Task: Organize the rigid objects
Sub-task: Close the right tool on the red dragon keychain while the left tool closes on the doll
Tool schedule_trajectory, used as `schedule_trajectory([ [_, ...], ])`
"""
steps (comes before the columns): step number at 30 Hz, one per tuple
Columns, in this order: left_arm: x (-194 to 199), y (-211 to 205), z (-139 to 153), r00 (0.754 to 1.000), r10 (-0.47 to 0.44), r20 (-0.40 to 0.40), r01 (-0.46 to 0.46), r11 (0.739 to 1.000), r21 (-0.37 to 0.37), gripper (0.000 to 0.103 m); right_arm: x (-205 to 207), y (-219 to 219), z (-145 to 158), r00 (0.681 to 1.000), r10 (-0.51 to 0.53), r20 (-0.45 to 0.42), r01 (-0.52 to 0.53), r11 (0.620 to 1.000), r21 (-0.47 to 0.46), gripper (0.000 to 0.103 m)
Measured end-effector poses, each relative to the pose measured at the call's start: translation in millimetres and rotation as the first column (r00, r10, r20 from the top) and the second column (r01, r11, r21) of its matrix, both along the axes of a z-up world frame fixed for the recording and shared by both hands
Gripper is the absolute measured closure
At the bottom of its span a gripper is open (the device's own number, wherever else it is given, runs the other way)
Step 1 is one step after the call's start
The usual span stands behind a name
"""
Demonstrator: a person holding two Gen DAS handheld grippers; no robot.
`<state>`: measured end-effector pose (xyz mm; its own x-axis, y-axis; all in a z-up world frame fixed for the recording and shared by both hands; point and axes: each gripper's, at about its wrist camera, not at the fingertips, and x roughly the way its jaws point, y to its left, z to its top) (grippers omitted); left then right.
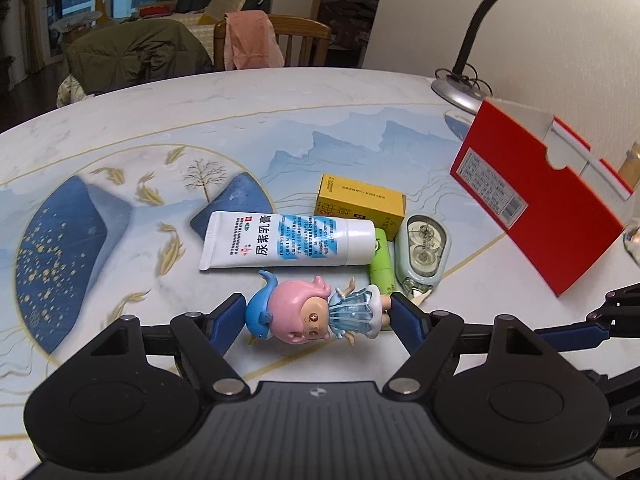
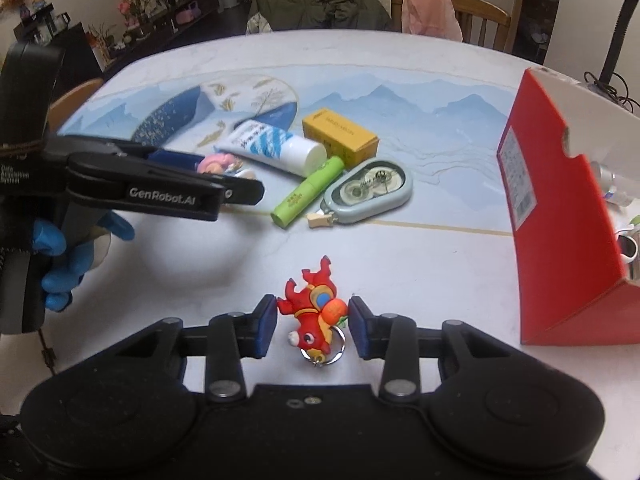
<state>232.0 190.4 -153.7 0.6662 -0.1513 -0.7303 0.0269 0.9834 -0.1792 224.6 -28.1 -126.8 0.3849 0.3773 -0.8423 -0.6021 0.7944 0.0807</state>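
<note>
My left gripper (image 1: 318,312) is shut on a small doll (image 1: 308,314) with pink hair, a blue hat and a pale blue dress. One pad presses on the hat and the other on the feet. The doll lies sideways just above the table. In the right wrist view the same doll (image 2: 218,164) shows between the left gripper's black fingers. My right gripper (image 2: 313,320) is shut on a red animal keychain figure (image 2: 314,312) with an orange ball and a metal ring. It is close over the tabletop.
A white cream tube (image 1: 280,240), a yellow box (image 1: 360,200), a green stick (image 1: 382,264) and a correction tape dispenser (image 1: 424,252) lie clustered mid-table. An open red box (image 2: 560,220) stands at the right. A desk lamp (image 1: 472,52) is behind it. Chairs line the far edge.
</note>
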Motion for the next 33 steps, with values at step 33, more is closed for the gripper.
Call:
schedule_trajectory([
  [33, -80.3, 0.8, 40.2, 0.996, 0.086, 0.016, -0.085, 0.996, -0.027, 0.025, 12.4, 21.9, -30.7, 0.993, 0.113, 0.030, -0.110, 0.990, -0.090, 0.058],
])
